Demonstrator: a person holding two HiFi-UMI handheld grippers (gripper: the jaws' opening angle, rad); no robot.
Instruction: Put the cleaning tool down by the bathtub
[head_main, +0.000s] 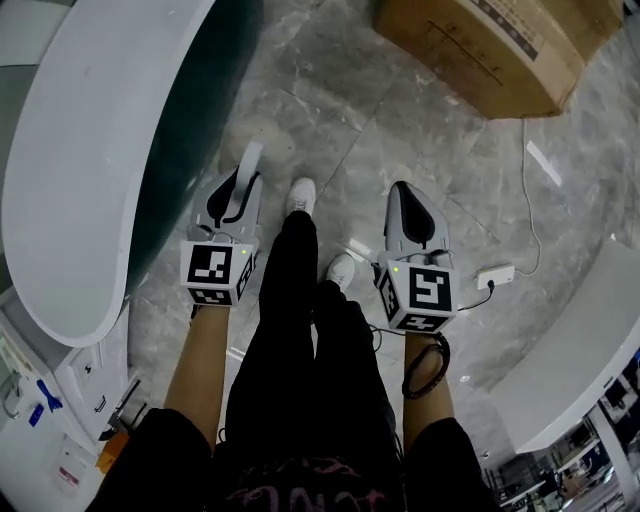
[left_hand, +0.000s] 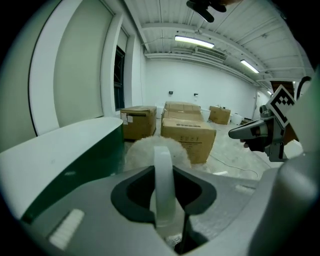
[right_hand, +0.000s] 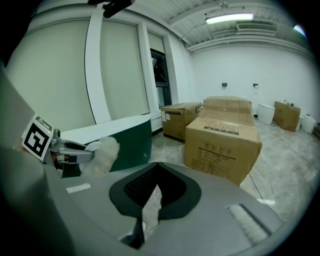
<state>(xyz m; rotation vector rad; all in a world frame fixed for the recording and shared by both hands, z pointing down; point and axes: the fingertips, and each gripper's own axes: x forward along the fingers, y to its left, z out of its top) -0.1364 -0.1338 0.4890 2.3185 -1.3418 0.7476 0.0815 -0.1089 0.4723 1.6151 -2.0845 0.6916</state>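
Observation:
The cleaning tool is a white handle (left_hand: 163, 175) with a fluffy white head (left_hand: 142, 150). My left gripper (head_main: 238, 190) is shut on the handle, which sticks out forward past its jaws (head_main: 249, 165). The bathtub (head_main: 80, 150), with a white rim and dark green side, lies just left of that gripper, and the tool hangs above the floor beside it. In the right gripper view the left gripper (right_hand: 62, 150) and the fluffy head (right_hand: 103, 149) show in front of the tub (right_hand: 125, 132). My right gripper (head_main: 408, 200) is shut with nothing in it (right_hand: 150, 192).
A person's black-trousered legs and white shoes (head_main: 300, 195) stand between the grippers. Cardboard boxes (head_main: 500, 50) sit ahead on the grey marble floor. A power strip (head_main: 495, 276) with its cable lies to the right. A white curved counter (head_main: 570, 360) is at the lower right.

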